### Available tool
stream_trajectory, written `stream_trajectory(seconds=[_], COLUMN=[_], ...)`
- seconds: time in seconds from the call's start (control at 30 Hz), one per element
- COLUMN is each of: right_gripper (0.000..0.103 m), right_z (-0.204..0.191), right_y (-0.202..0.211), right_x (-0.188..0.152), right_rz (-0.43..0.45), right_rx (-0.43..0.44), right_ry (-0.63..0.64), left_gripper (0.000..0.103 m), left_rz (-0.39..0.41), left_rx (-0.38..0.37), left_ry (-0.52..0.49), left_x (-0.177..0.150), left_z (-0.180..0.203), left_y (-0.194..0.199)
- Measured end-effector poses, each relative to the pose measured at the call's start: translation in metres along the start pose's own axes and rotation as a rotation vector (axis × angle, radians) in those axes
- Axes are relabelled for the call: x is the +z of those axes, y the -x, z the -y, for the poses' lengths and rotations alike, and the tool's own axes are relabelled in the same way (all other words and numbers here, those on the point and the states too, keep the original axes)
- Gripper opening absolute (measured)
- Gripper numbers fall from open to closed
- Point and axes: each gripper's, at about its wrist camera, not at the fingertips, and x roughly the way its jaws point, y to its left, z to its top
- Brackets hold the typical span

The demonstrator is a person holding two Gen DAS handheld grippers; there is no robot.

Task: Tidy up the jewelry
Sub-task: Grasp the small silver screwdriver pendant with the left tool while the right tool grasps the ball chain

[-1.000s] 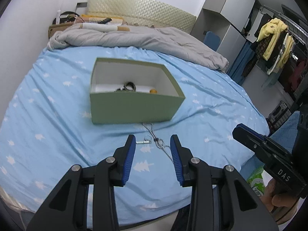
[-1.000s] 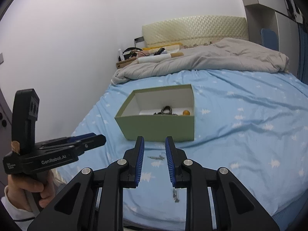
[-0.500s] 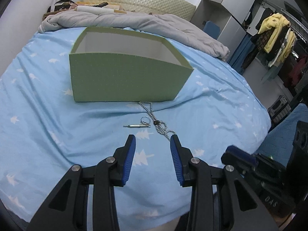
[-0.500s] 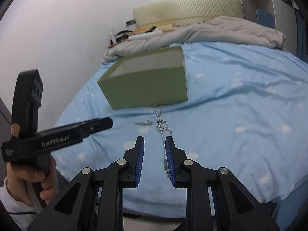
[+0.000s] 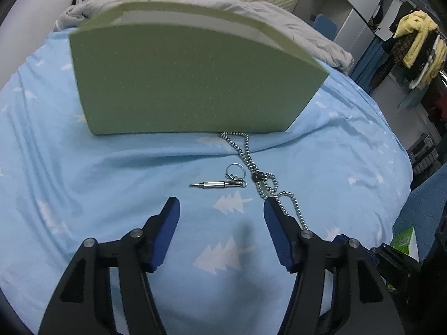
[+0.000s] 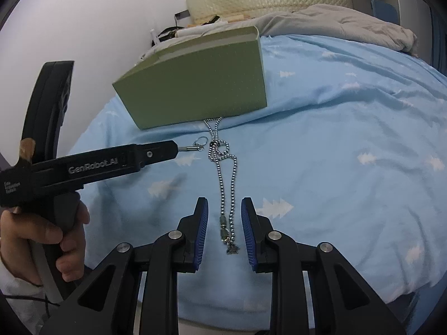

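Beaded metal chain (image 6: 223, 167), slim steel pendant (image 5: 220, 184), matte green box (image 5: 190, 81)

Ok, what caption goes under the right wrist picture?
Open right gripper straddling a ball-chain necklace on the blue bedsheet, green box beyond.

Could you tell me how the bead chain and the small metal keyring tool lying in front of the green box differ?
The bead chain is long, limp and looped, while the keyring tool is a short rigid rod with a ring. The chain's far end reaches the foot of the green box; the tool lies apart from it. Both are silvery and rest ungripped on the blue sheet.
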Motion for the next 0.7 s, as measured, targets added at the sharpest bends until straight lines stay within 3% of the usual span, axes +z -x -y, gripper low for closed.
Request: stream_trajectory(seconds=[0.4,0.7], right_gripper=[0.023,0.023], right_z=[0.003,-0.003], right_y=[-0.027,-0.045], right_x=[0.005,0.009], right_rz=[0.003,-0.023], right_rx=[-0.023,-0.047], right_ry=[0.038,0.087], left_gripper=[0.062,0.051], left_rz=[-0.022,-0.042], left_rx=[0.038,0.069], left_ry=[-0.054,-0.076], left_x=[0.014,0.013], left_z=[0.000,-0.006], left_y=[-0.026,-0.028])
